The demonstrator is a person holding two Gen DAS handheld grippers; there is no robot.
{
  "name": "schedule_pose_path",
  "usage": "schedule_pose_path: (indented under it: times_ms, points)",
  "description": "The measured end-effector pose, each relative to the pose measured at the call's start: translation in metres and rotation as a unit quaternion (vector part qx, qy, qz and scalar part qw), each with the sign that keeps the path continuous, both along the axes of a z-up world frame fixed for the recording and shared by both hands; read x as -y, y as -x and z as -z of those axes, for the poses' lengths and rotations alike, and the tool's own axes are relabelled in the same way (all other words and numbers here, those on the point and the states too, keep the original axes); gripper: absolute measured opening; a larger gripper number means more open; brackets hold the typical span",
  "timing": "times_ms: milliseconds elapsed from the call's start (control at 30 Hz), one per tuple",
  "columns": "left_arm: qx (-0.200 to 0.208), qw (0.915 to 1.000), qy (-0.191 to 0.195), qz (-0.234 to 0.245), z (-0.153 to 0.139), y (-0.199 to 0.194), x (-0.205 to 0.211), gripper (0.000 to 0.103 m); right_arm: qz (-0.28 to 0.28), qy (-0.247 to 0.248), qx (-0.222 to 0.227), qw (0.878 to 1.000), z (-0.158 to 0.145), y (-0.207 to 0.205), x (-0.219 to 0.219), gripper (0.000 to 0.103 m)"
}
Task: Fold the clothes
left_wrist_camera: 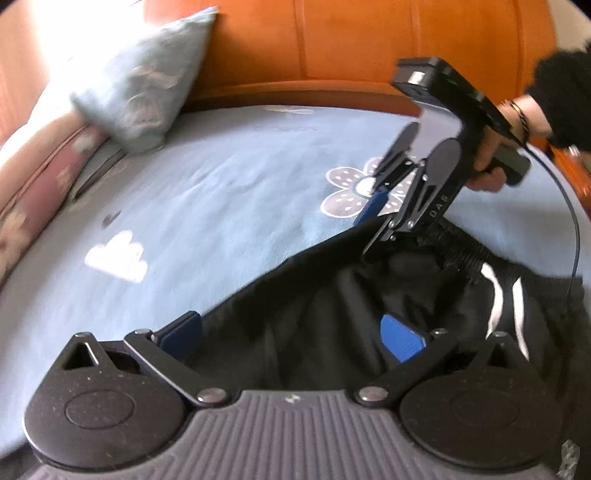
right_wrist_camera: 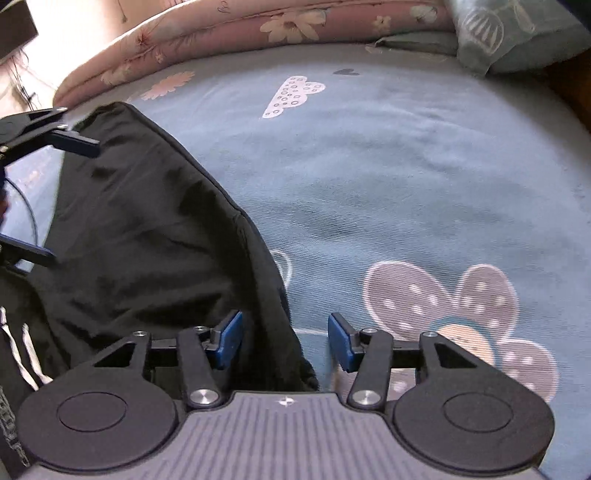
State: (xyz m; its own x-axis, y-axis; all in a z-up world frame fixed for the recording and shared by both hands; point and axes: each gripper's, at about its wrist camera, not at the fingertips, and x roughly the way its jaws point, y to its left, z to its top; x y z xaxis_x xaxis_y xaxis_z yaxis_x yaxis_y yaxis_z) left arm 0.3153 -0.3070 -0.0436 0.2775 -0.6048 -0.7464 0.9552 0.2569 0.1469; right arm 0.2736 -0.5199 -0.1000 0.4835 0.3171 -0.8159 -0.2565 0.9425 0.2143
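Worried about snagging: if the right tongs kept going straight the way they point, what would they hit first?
Probably the black garment: its edge already lies between the right tongs. Just past it is the blue bedsheet. Depth is hard to judge.

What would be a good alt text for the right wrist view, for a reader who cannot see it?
A black garment lies on a light blue bedsheet, its edge between the open blue pads of the right gripper. The left gripper, also open, reaches in at the left, and a pink floral quilt lies behind.
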Motion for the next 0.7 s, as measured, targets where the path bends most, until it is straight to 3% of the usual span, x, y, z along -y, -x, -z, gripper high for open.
schedule_pose_path:
  times_ms: [133, 233, 300, 433, 500, 700]
  points:
    - [0.038, 0.9964, -0.041, 0.064, 0.008, -0.013, 0.021, 0.102, -0.009, -0.014, -0.006, 1.0, 0.004, -0.007, -0.002, 0.054]
    - [0.07, 0.99, -0.072, 0.1, 0.016, -0.024, 0.034, 0.102, -0.007, -0.042, -0.015, 0.999, 0.005, -0.011, 0.002, 0.035]
    - [0.069, 0.9876, -0.087, 0.111, 0.021, -0.034, 0.039, 0.102, -0.006, -0.045, -0.018, 0.999, 0.007, -0.012, 0.003, 0.029]
    - [0.065, 0.9823, -0.122, 0.127, 0.032, -0.048, 0.048, 0.098, -0.015, -0.037, -0.019, 0.999, 0.006, -0.013, -0.001, 0.009]
    - [0.066, 0.9778, -0.139, 0.142, 0.037, -0.052, 0.051, 0.098, -0.024, -0.018, -0.009, 1.0, 0.0, -0.009, -0.008, 0.009]
    - [0.06, 0.9582, -0.195, 0.201, 0.043, -0.059, 0.059, 0.082, -0.039, 0.003, 0.034, 0.999, -0.031, 0.006, -0.019, 0.008]
